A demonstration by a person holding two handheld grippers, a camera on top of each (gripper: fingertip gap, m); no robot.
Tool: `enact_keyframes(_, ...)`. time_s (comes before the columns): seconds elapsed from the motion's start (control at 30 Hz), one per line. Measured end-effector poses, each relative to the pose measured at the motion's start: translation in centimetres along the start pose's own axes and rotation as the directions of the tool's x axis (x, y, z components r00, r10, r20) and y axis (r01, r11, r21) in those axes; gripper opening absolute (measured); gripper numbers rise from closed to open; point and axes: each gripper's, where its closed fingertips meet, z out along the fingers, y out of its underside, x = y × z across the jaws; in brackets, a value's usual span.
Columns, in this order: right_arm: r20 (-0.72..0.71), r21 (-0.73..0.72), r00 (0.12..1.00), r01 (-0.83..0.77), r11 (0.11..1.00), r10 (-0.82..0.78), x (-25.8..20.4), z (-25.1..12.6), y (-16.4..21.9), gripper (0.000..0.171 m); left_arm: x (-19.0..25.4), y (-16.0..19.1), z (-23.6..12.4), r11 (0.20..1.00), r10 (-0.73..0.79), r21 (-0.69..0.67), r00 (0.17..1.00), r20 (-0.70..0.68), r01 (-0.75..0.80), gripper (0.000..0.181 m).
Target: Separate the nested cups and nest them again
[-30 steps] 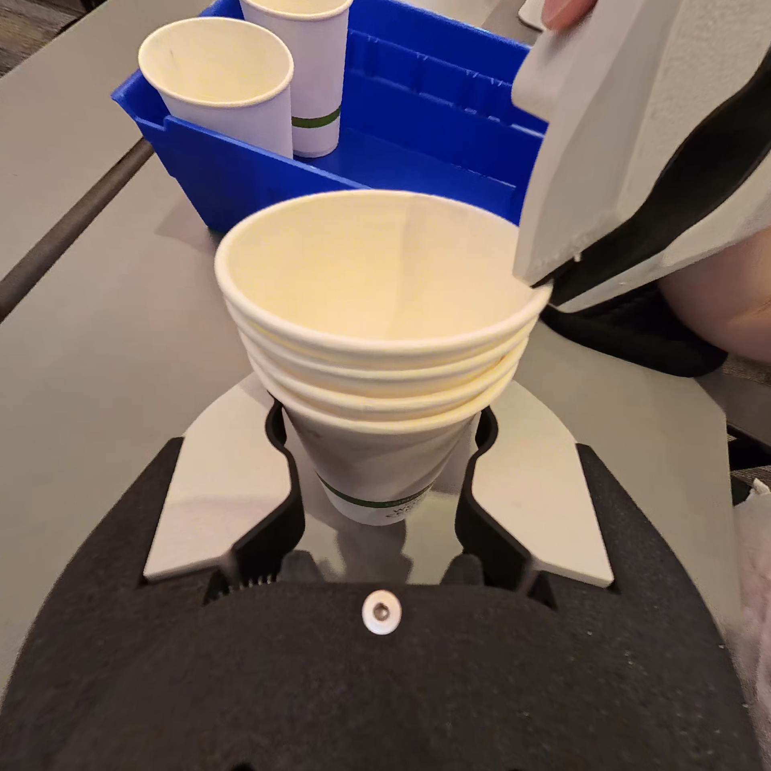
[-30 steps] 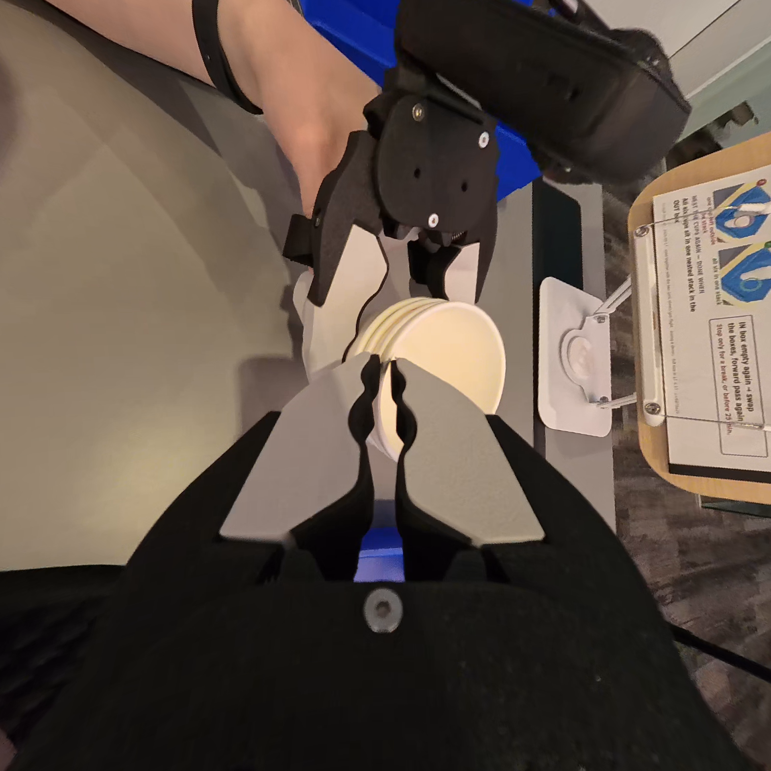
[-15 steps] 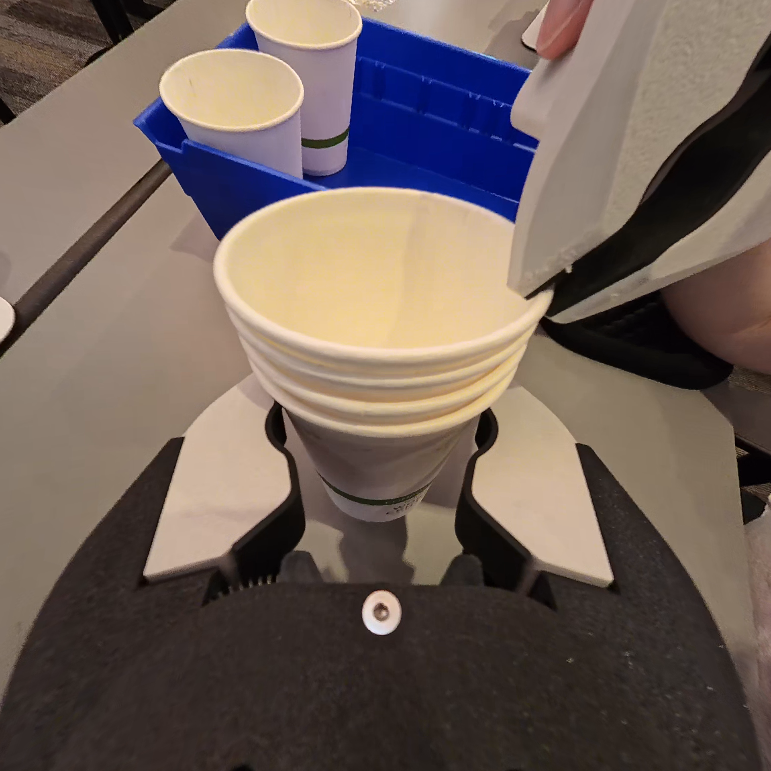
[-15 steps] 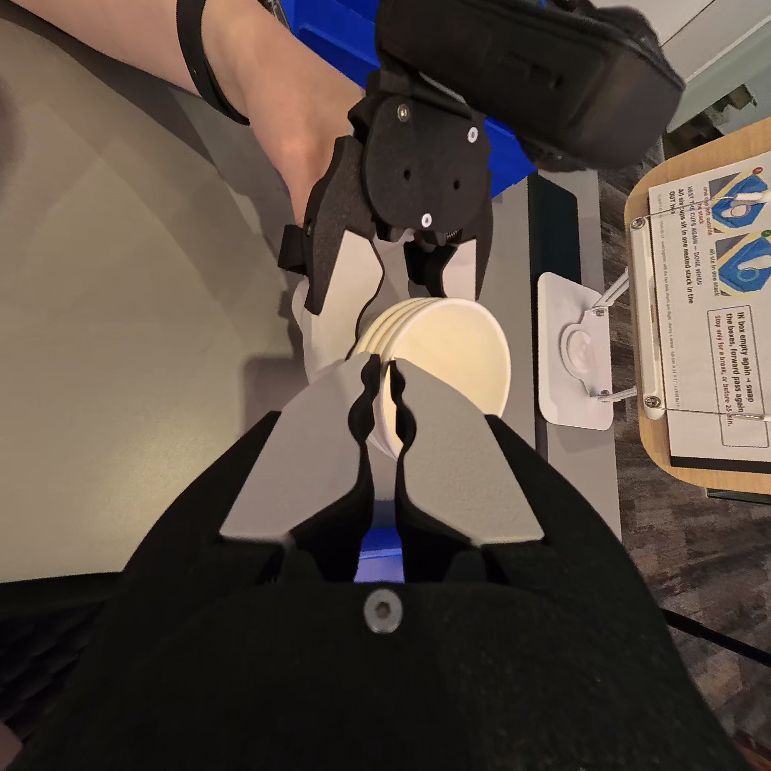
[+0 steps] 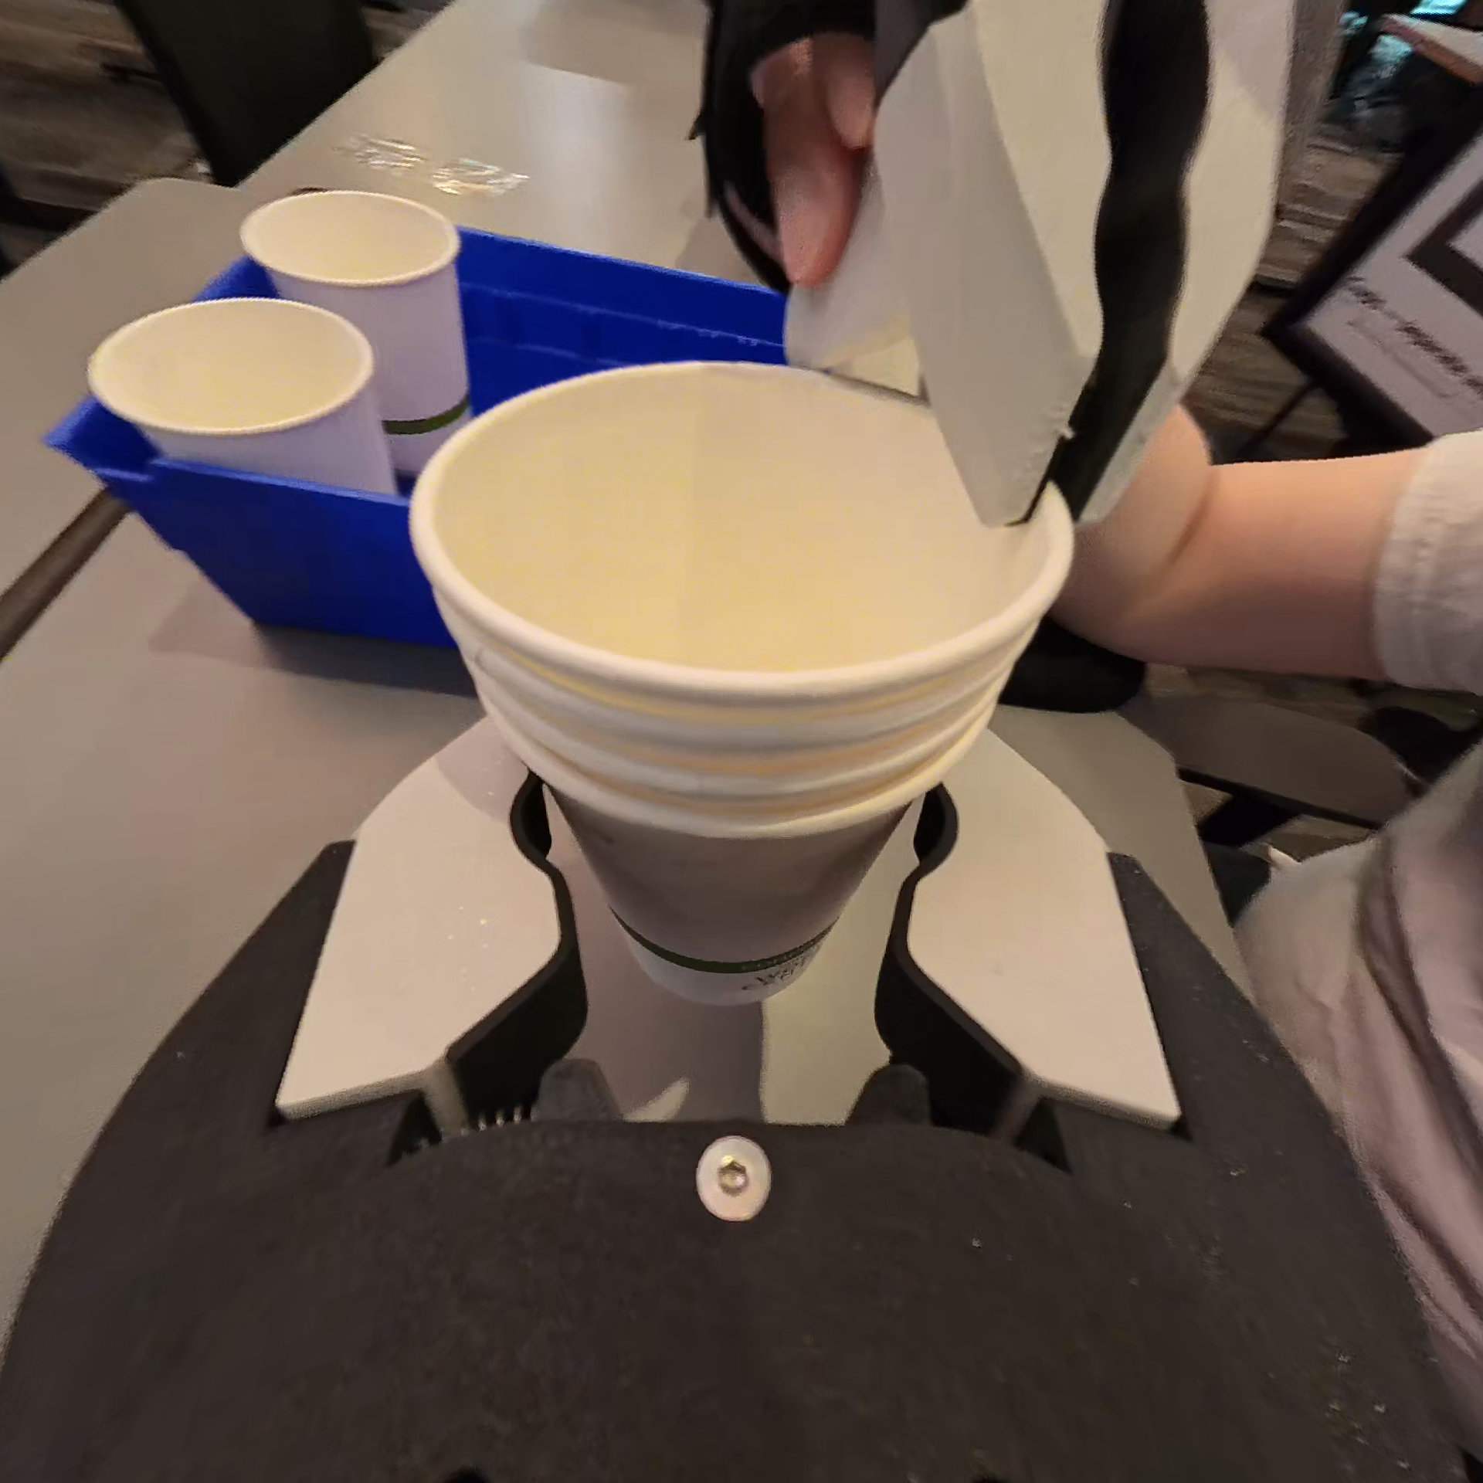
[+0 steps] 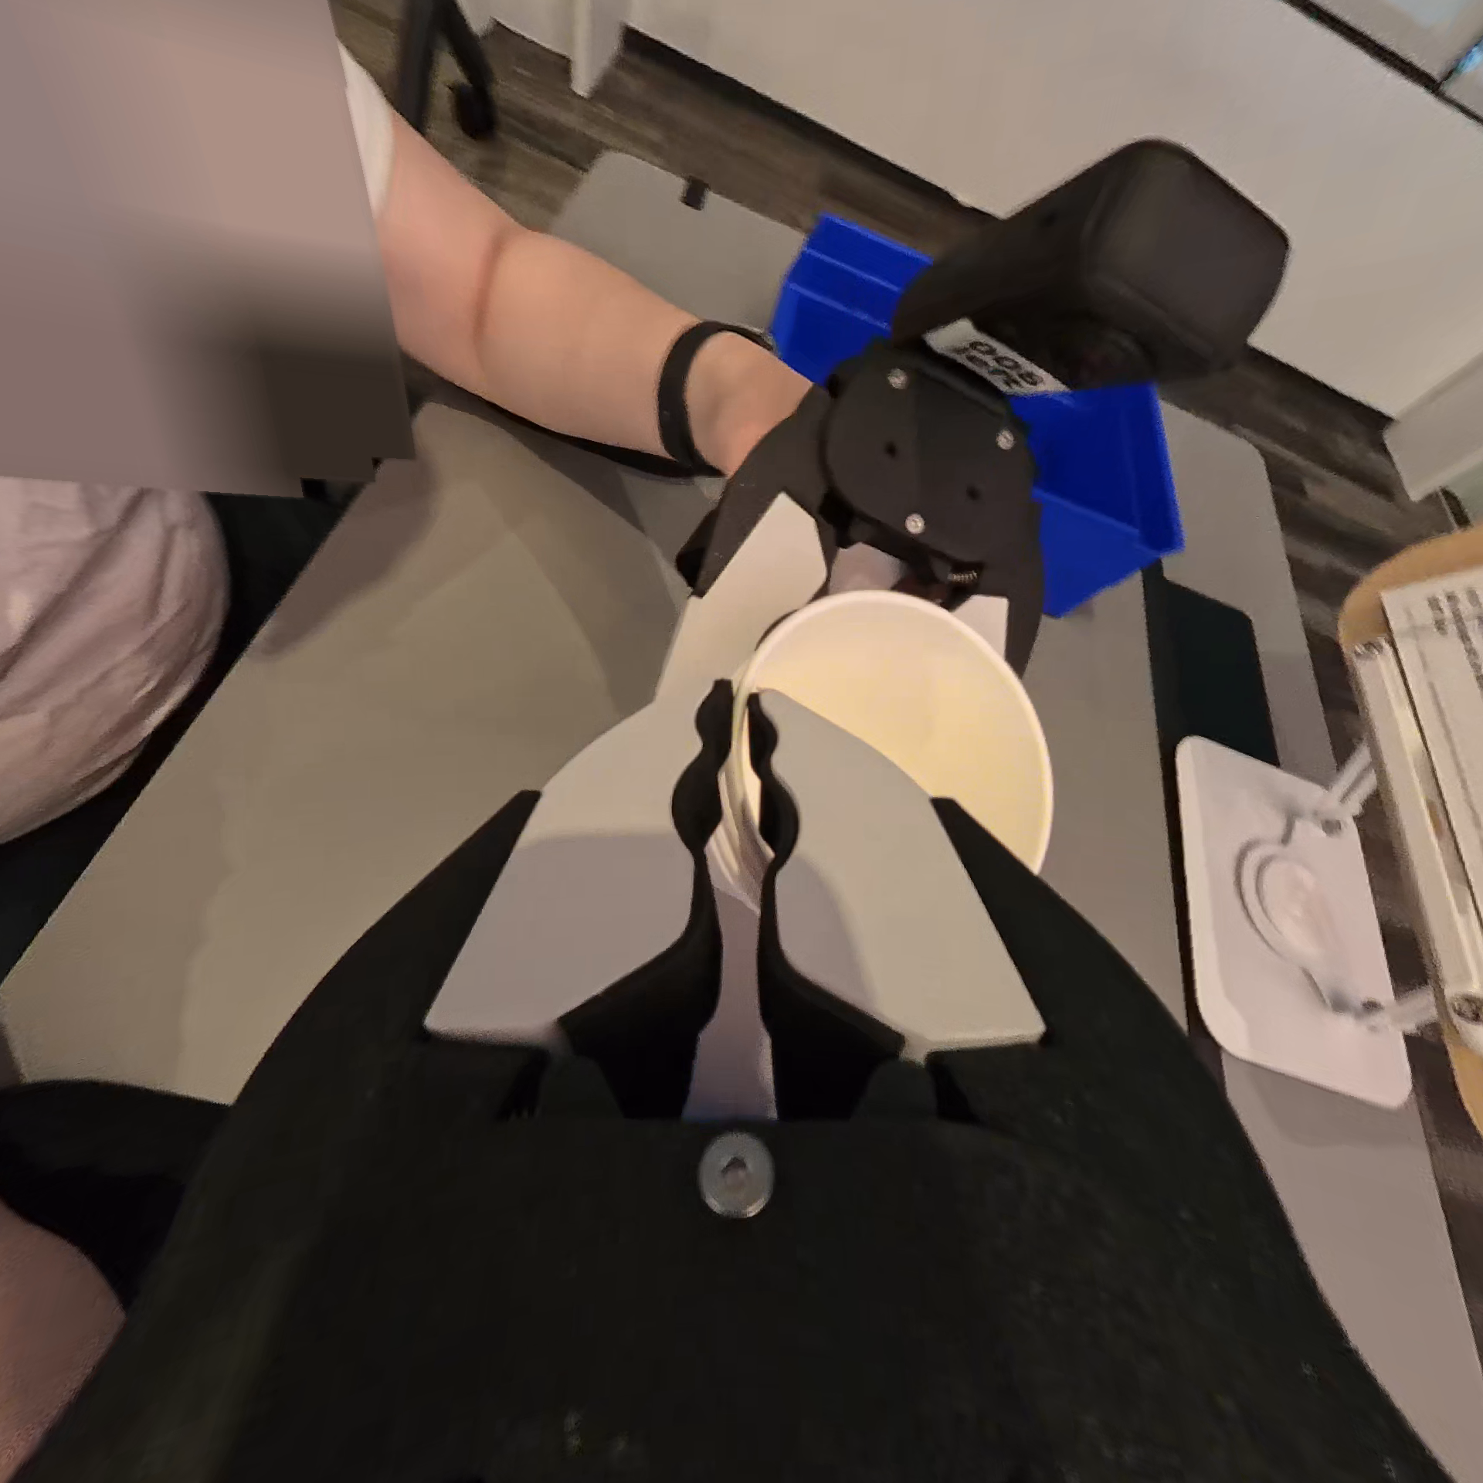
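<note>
Grey tabletop under everything, dark patterned floor beyond its edge.

Left gripper: closed around the lower wall of a stack of nested paper cups, a black pad pressed to each side, stack upright and lifted clear of the table. Four rolled rims countable in the stack, one above another. Green band near the base of the outermost cup, with small print on it, left unquoted.

Right gripper: pinched shut on the rim of the topmost cup in the stack, one finger inside the mouth, one outside. Same gripper in the left wrist view, coming down from above onto the stack's far right rim, with the person's fingers on its handle.

Behind the stack, to its left: blue plastic bin on the table, holding two single paper cups, upright, side by side and close together; the rear cup with the same green band. So six cups in all: four nested, two loose.

Right of the stack, past the table's edge in the right wrist view: one white holder plate and a round wooden surface carrying a printed sheet. One black wristband on the forearm behind the left gripper.
</note>
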Motion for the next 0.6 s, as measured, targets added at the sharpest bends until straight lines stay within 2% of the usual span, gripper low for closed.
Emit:
enact_keyframes(0.13, 0.044, 0.074, 0.998, 0.049, 0.996, -0.052, -1.0, -0.9, -0.9, 0.003, 1.4, -0.4, -0.4, 1.0, -0.002, 0.019, 0.996, -0.093, 0.004, 0.091)
enact_keyframes(0.43, -0.051, 0.144, 0.998, 0.032, 0.989, -0.025, 0.4, -3.1, -1.6, 0.003, 0.3, 0.2, 0.0, 1.0, 0.014, -0.009, 1.0, -0.026, -0.015, 0.091)
enact_keyframes(0.6, -0.175, 0.178, 0.984, 0.047, 0.983, -0.015, 1.8, -4.7, -2.4, 0.003, -0.6, 0.4, 0.0, 1.0, -0.001, -0.012, 1.0, 0.016, 0.001, 0.091)
